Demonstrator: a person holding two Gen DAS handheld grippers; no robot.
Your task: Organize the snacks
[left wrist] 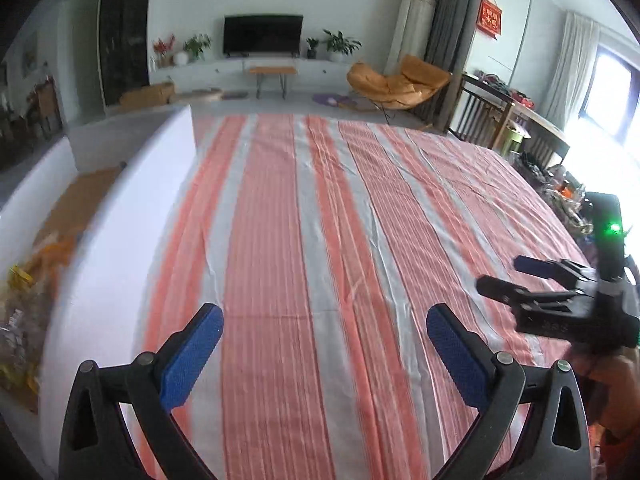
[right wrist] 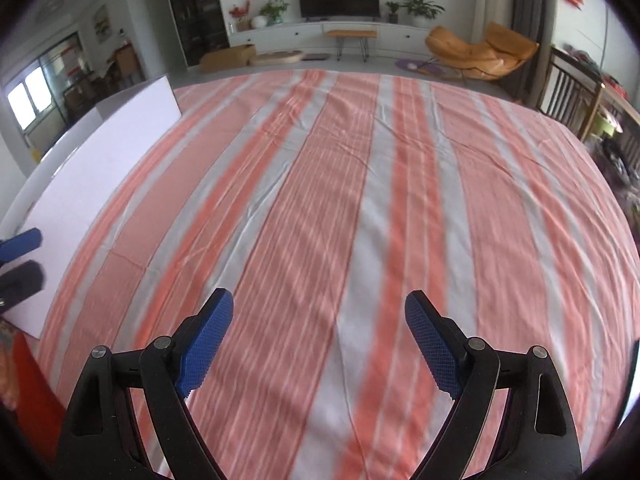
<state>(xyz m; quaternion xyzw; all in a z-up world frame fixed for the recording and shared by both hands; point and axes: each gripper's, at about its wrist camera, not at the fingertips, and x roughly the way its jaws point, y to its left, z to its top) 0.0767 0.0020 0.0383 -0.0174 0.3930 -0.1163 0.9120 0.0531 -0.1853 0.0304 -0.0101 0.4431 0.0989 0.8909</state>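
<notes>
Both the left claw (left wrist: 324,344) and the right claw (right wrist: 319,340) are spread apart, holding nothing, above the striped cloth (left wrist: 320,220). The snacks (left wrist: 24,312) lie blurred, far left of the left claw, beyond a white box wall (left wrist: 120,240).

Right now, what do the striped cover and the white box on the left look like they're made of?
The striped cover looks like thin woven cloth, matte: fine creases and wrinkles run across its orange and grey stripes. The white box looks like rigid board, perhaps foam board or coated cardboard; its wall is flat, smooth and straight-edged, but the material is unclear. The packets inside it appear to be shiny plastic wrappers, though blurred.
</notes>
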